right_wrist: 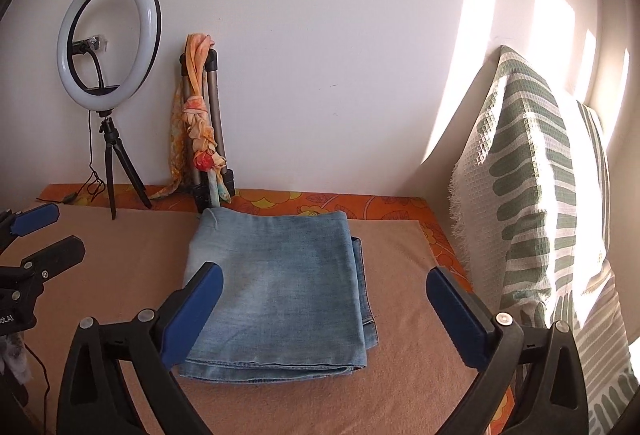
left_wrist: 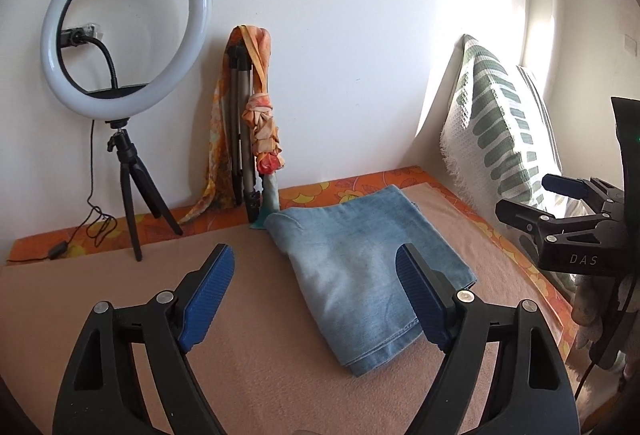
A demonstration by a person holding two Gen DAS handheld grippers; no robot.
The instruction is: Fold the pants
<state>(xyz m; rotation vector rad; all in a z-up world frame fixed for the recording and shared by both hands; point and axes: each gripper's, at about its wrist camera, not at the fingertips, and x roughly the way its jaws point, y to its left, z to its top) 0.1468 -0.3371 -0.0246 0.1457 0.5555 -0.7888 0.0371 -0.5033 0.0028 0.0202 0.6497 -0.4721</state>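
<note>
The light blue denim pants lie folded into a compact rectangle on the tan blanket; they also show in the right wrist view. My left gripper is open and empty, hovering above the blanket just left of and in front of the pants. My right gripper is open and empty, above the near right part of the pants. The right gripper also shows at the right edge of the left wrist view; the left gripper shows at the left edge of the right wrist view.
A ring light on a small tripod stands at the back left with its cable. A folded tripod wrapped in an orange scarf leans on the white wall. A green-patterned pillow stands at the right. An orange floral sheet edges the blanket.
</note>
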